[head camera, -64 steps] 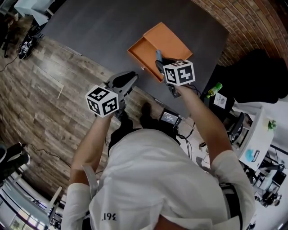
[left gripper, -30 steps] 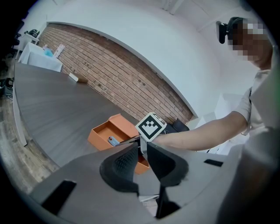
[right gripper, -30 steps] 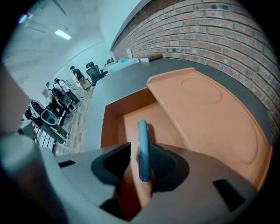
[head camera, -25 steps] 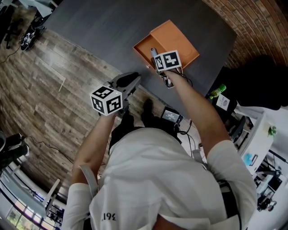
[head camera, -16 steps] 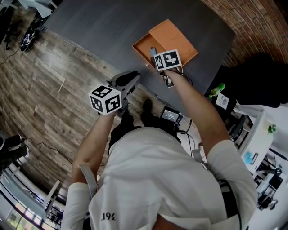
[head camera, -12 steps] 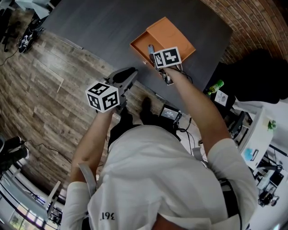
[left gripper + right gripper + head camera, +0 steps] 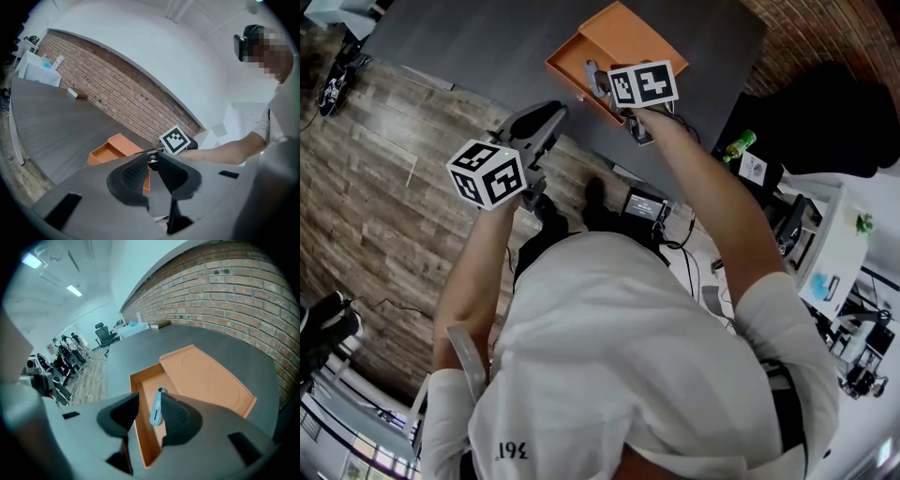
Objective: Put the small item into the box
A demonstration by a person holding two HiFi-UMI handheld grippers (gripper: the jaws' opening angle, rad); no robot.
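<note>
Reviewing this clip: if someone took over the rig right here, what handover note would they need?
Right gripper: jaws apart, poised over the open orange box on the dark table.
Small item: a slim blue-grey piece right beside one jaw, over the box's interior. I cannot tell whether it already rests on the box floor.
Left gripper: jaws close together, nothing between them, held by the table's near edge.
Done: item is at the box, grip is open.
Left: confirm the item lies inside, then lift the right gripper clear. The lid lies open alongside.
</note>
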